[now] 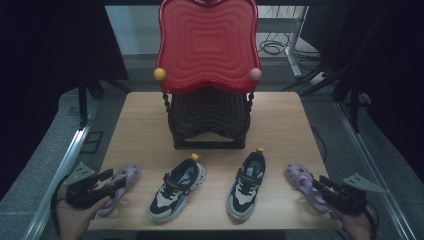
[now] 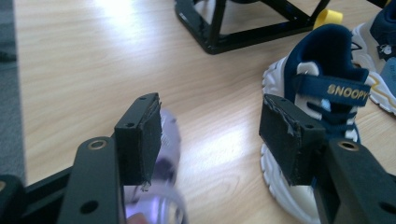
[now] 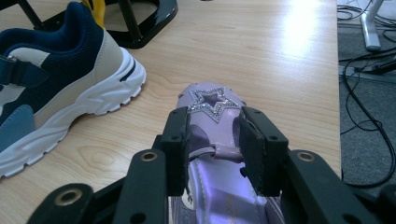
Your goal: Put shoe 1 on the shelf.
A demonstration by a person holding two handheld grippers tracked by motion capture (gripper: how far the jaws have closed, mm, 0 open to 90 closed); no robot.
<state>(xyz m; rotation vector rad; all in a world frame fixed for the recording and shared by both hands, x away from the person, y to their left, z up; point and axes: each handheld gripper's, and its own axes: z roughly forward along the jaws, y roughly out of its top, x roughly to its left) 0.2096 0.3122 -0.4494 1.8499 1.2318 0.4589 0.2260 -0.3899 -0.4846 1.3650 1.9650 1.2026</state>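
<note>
Presently the right gripper (image 3: 212,151) is seen at lower right with its jaws partly parted astride the right purple sandal (image 3: 212,105); the left gripper (image 2: 212,140), opened wide, is held beside the left purple sandal (image 1: 120,182) at the bench's (image 1: 140,120) lower left

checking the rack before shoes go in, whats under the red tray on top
Under the red tray sits a black ribbed tray in the rack's black frame. Its front edge and ridges show; its rear part is covered by the red tray.
</note>
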